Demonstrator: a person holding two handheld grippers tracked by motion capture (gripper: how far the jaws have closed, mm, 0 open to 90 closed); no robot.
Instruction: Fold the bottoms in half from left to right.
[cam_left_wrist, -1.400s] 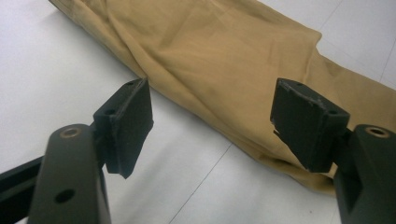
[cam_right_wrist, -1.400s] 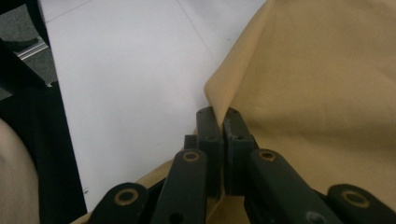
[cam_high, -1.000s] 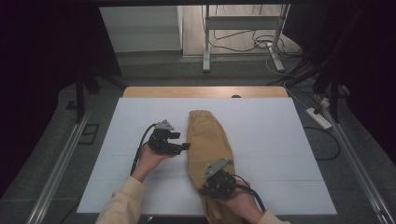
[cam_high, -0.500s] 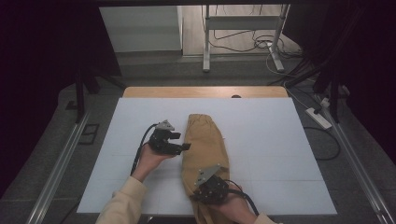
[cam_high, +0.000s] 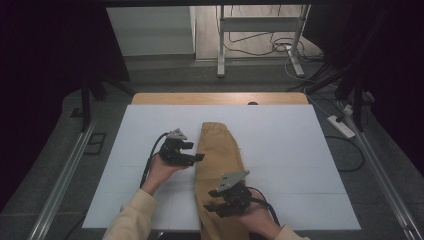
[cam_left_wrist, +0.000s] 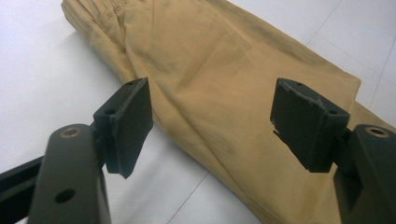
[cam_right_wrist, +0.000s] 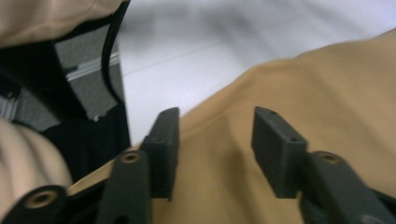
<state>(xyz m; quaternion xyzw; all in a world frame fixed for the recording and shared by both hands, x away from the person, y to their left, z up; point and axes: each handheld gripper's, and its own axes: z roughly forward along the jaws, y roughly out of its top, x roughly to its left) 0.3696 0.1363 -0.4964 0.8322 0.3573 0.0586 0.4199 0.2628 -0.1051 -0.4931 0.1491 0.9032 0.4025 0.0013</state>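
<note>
Tan trousers (cam_high: 220, 155), folded lengthwise, lie on the white table cover (cam_high: 300, 150) and run from the middle to the near edge. My left gripper (cam_high: 196, 157) hovers at the cloth's left edge, jaws wide apart over the tan trousers (cam_left_wrist: 224, 84), gripping nothing; the left gripper (cam_left_wrist: 210, 107) is open. My right gripper (cam_high: 214, 207) sits over the near end of the trousers (cam_right_wrist: 327, 93). Its jaws have just been opening. The right gripper (cam_right_wrist: 217, 135) has both pads clear of the cloth below, nothing pinched.
A wooden table edge (cam_high: 220, 98) shows beyond the white cover. On the floor are a power strip (cam_high: 341, 126) at the right, a metal stand (cam_high: 260, 40) with cables at the back, and rails along the left side (cam_high: 60, 180).
My right gripper shifted a little to the left over the near end of the trousers, and its jaws now stand apart. The left gripper has stayed put.
</note>
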